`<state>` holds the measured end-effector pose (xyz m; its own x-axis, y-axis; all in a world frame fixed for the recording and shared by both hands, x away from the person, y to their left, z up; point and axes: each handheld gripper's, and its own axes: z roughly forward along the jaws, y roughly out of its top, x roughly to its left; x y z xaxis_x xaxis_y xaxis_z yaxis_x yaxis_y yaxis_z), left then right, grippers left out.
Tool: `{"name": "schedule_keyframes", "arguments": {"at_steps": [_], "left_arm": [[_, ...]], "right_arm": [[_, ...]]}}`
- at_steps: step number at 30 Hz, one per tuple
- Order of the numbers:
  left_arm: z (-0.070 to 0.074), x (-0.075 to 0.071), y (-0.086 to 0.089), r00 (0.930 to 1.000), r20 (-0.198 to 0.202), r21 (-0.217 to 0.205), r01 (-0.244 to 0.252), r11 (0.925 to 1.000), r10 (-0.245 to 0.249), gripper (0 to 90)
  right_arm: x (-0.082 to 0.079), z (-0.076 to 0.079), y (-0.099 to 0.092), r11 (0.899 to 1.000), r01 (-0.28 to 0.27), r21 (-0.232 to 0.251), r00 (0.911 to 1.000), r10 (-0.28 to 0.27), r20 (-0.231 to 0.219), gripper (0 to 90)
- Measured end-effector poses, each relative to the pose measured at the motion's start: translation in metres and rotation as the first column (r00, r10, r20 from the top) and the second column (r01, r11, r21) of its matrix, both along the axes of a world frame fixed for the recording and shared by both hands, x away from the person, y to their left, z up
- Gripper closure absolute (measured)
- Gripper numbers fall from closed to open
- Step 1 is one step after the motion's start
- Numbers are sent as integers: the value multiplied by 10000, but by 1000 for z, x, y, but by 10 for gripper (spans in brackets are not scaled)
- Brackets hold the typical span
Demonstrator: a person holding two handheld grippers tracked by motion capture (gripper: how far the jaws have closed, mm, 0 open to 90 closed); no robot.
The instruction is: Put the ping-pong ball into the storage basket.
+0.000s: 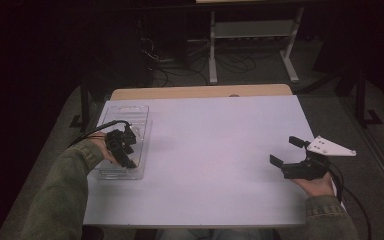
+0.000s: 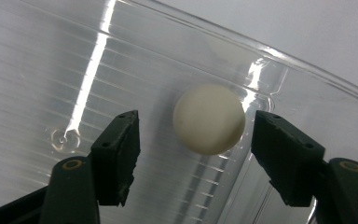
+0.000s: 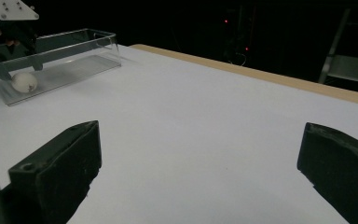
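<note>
**A:** Where is the white ball (image 2: 209, 119) now?

**B:** I see it lying on the floor of the clear plastic tray (image 1: 111, 112), near the tray's corner at the left side of the worktop (image 1: 215, 150). My left gripper (image 2: 196, 140) points down into the tray with the ball between its jaws. They stand apart from it on both sides, with a gap at each pad, so nothing is gripped.

**A:** And the right gripper (image 3: 200, 163)?

**B:** It hangs over the bare right part of the worktop, well apart from the tray, jaws spread wide with nothing between them.

**A:** Any brand, label or lettering?

**B:** I can read none on the ball, the tray or the grippers. The tray's ridged floor carries glare streaks, and the ball's surface looks plain.
</note>
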<state>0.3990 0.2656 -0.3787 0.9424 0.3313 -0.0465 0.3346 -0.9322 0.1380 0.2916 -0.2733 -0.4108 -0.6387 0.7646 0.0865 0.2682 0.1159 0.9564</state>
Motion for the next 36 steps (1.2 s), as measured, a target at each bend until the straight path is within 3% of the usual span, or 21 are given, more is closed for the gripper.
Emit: {"name": "schedule_keyframes", "arguments": {"at_steps": [4,8,14,20,28,36], "left_arm": [[3,1,2,9996,69,18,-264,9996,264,283],[6,1,3,9973,538,152,-513,9986,504,203],[10,3,5,9899,1037,143,-988,9950,968,72],[16,3,10,9815,1374,-52,-1339,9910,1334,0],[28,-1,18,9675,1844,-614,-1645,9845,1731,0],[38,-7,21,9586,2126,-1005,-1713,9801,1893,0]], "right_arm": [[0,0,0,10000,-17,-13,10000,17,-2,0],[0,0,0,10000,-16,-8,10000,16,-2,0],[0,0,0,10000,-26,-14,10000,26,-6,0],[0,0,1,10000,-16,-13,10000,16,-2,0],[-1,1,1,10000,2,-6,10000,-2,1,0],[-2,1,1,10000,27,-13,10000,-27,20,0]]}}
